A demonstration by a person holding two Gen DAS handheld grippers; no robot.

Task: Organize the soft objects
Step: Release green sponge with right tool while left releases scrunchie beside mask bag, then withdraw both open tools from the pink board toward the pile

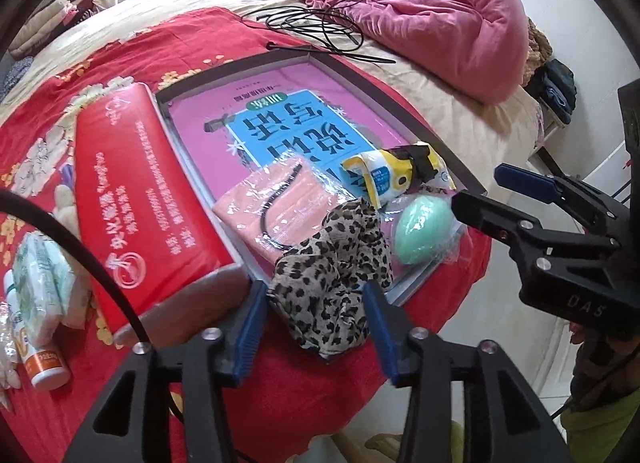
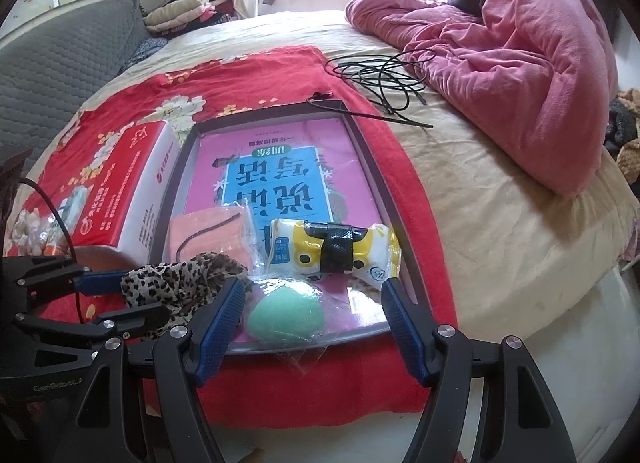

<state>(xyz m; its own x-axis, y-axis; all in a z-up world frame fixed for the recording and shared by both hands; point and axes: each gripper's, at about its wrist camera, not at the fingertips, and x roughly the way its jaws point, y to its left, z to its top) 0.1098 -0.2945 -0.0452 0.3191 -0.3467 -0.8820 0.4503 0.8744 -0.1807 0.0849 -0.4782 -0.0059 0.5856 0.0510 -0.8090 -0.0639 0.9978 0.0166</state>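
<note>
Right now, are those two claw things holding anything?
Nothing is held. The left gripper stands open around the leopard-print cloth, pads not pressing it. The right gripper hangs open above the green sponge.

- "DAS" stands in pale letters on the right gripper [image 1: 486, 199] body.
- "GenRobot" stands on the left gripper [image 2: 132, 295] body.
- Large Chinese characters, upside down, on the book [image 2: 276, 179].

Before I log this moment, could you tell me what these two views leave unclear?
- Book cover: lower half hidden in both views by the peach packet and yellow pack.
- Bottle label, left wrist view: cut off by the edge, too blurred to read.
- Leopard scarf: right wrist view, partly behind the left gripper.
</note>
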